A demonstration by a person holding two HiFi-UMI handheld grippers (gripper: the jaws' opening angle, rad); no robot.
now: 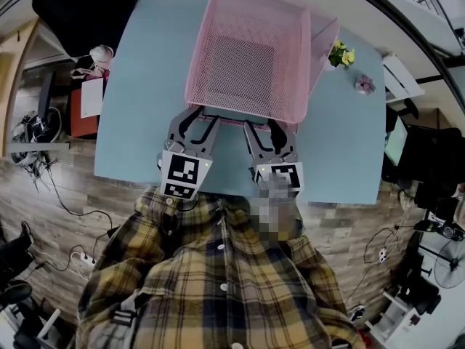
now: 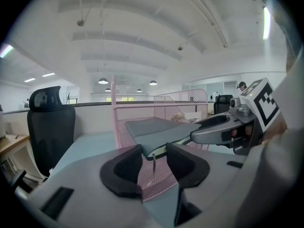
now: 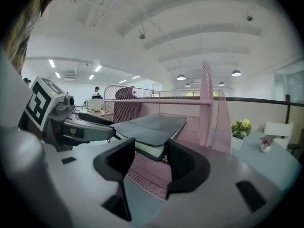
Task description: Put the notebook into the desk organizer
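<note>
From above, the pink mesh desk organizer [image 1: 301, 64] stands on a pale blue table [image 1: 142, 86]. The left claw [image 1: 201, 118] and the right claw [image 1: 267, 128] lie side by side at its near edge, with their tips under the rim. The mesh hides most of the notebook from this angle. A small pot of yellow flowers [image 1: 340, 53] stands to the right of the organizer.

The left gripper view shows the left claw [image 2: 154, 156] about half open. Its black pads sit against the near corner of the notebook [image 2: 156, 129], one on each side. The notebook has a plain grey cover and lies flat, reaching away into the organizer [image 2: 114, 122] above the pink mesh floor. The right claw [image 2: 223, 132] reaches in from the right to the same near edge.

The right gripper view shows the right claw [image 3: 151, 151] open a little wider and clamped on the other near corner of the notebook [image 3: 152, 125]. The white page edges show between the pads, under the grey cover. The notebook is level, with pink mesh below it and the wall of the organizer [image 3: 206, 103] rising on the right. The left claw [image 3: 80, 127] holds on at the left.
</note>
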